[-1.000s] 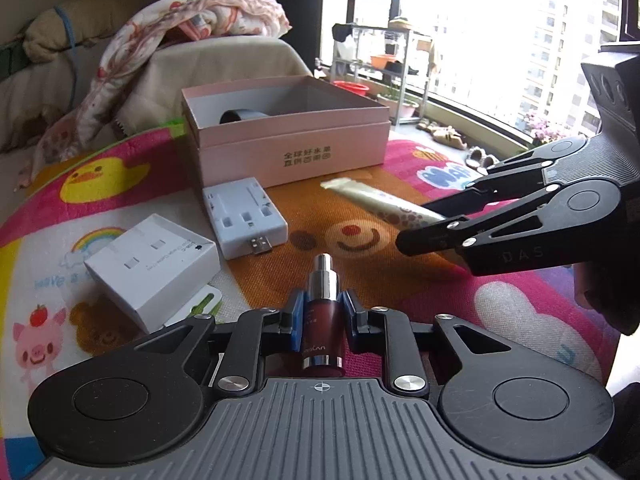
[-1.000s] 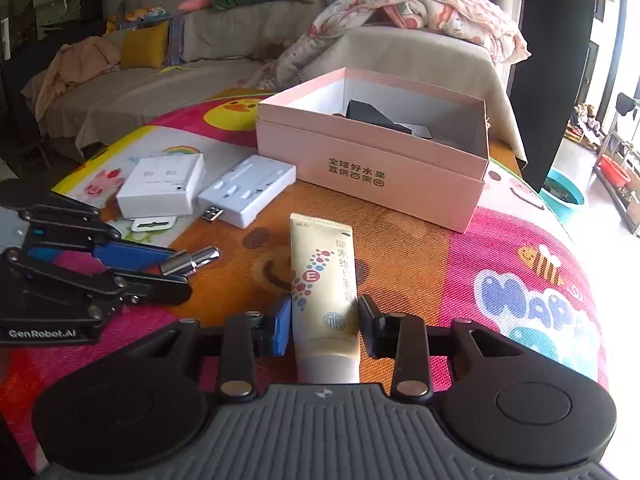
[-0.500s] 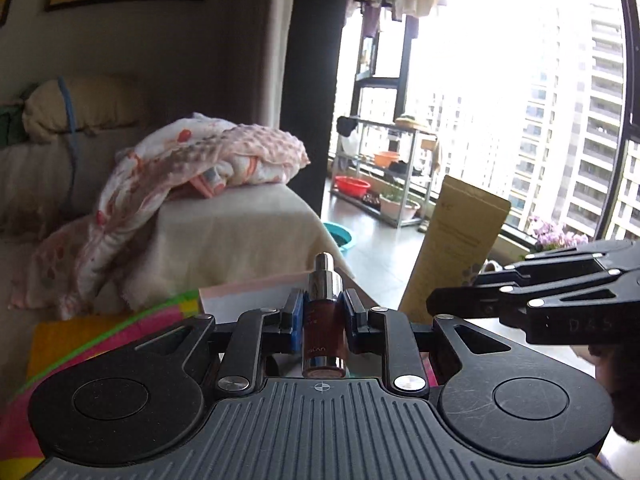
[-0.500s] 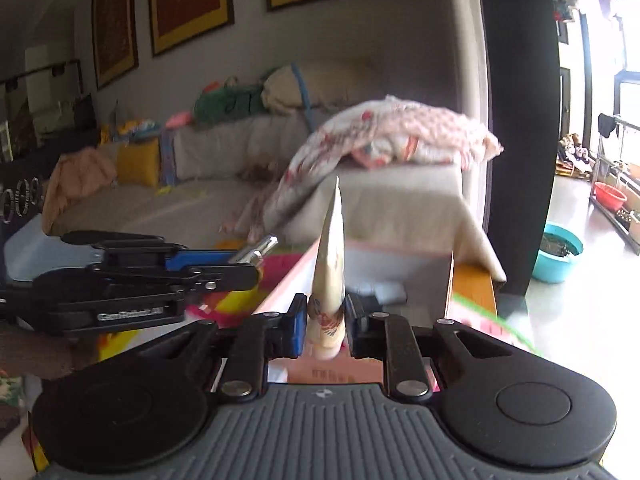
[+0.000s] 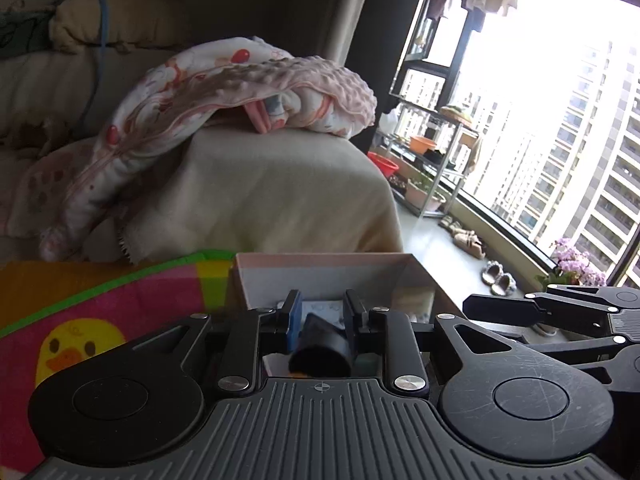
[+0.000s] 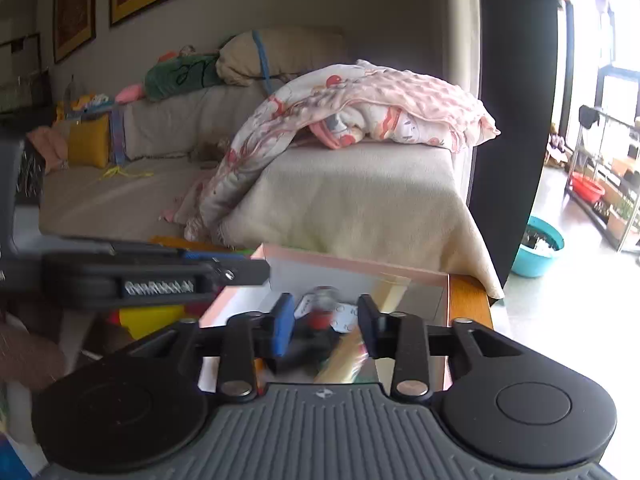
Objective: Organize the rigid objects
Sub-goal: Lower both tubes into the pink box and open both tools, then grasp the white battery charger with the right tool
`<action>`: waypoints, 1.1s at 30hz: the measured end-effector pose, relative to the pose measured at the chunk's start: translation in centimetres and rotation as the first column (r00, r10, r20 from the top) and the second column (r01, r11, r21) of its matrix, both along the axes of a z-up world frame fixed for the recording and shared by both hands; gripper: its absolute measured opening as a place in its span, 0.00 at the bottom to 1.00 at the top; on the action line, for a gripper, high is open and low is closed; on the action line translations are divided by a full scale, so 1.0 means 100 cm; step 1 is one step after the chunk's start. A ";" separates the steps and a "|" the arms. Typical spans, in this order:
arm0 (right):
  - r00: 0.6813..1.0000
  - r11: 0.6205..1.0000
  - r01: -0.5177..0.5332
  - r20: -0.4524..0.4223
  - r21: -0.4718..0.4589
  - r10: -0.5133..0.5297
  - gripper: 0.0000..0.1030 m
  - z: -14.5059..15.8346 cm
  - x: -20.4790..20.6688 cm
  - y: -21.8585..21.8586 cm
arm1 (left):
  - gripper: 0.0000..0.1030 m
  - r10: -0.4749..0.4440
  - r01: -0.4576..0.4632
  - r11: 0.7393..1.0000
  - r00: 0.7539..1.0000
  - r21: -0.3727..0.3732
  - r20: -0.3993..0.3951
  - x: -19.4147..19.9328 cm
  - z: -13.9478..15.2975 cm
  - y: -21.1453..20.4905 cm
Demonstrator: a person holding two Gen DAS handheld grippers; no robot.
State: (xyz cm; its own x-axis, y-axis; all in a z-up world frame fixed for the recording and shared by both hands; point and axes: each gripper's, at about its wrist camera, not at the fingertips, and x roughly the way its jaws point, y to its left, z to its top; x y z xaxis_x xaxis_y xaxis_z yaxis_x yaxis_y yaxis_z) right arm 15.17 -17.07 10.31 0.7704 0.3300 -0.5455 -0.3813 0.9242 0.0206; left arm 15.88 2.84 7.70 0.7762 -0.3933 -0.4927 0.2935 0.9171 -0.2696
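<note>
Colourful play mat [image 5: 120, 300] under both tools, pink box [image 5: 320, 258] right at the fingertips. Left gripper [image 5: 320, 320]: jaws apart, nothing clamped; a dark cylindrical item [image 5: 320, 352] sits in the box between and below the pads, looks like box contents, not a grip. Right gripper [image 6: 326, 320]: jaws also apart and empty. Through the right wrist view, a small bottle with a red part [image 6: 322, 306] and a yellowish tube [image 6: 344, 364] lie inside the box just under the pads, both motion-blurred, so exact pose not readable. Left tool shows in that view as a black bar [image 6: 152, 276] at the box's left edge; right tool shows in the left view at the box's right side [image 5: 560, 316]. So both sit over the box opening, side by side, not touching. My read: drop-off step, items in the box, release done on both sides. Next move as I judge it: lift both tools straight up clear of the box walls, then go for whatever rigid pieces remain on the mat; none visible from these angles, so cameras need tilting down first. Risk: catching the box rim on the way out and dragging it. Further back: beige sofa [image 6: 340, 184] with pink blanket [image 6: 380, 108], then window [image 5: 560, 120] and plant rack [image 5: 432, 160].
</note>
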 end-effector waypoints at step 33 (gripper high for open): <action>0.977 0.990 -0.135 -0.159 0.046 0.141 0.64 -0.076 -0.089 0.063 | 0.24 0.193 -0.200 0.979 0.968 -0.029 -0.158 -0.202 -0.048 0.089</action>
